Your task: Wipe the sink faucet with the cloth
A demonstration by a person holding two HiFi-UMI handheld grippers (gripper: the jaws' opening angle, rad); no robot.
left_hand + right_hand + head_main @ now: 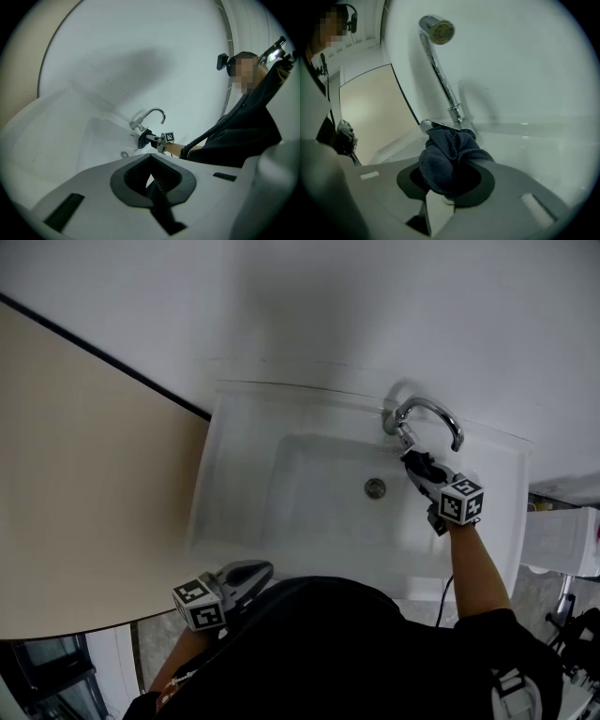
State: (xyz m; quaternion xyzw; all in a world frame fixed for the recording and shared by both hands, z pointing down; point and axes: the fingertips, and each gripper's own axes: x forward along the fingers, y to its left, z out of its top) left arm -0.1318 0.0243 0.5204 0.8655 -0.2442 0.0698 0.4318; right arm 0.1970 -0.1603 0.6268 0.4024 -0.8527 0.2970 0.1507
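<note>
While my right gripper [412,460] clamps the cloth [443,159] by the faucet [429,412] at the sink's [234,486] one o'clock, I'd rub firmly upward; left gripper [251,574] sits closed, empty.

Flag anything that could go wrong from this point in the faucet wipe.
1. The cloth is a bunched wad in the right gripper; it might slip out or let bare jaw tips scrape the faucet.
2. The wad sits at the faucet's base beside the lever; a push could nudge it and start water into the sink.
3. The arched spout above may get missed.
</note>
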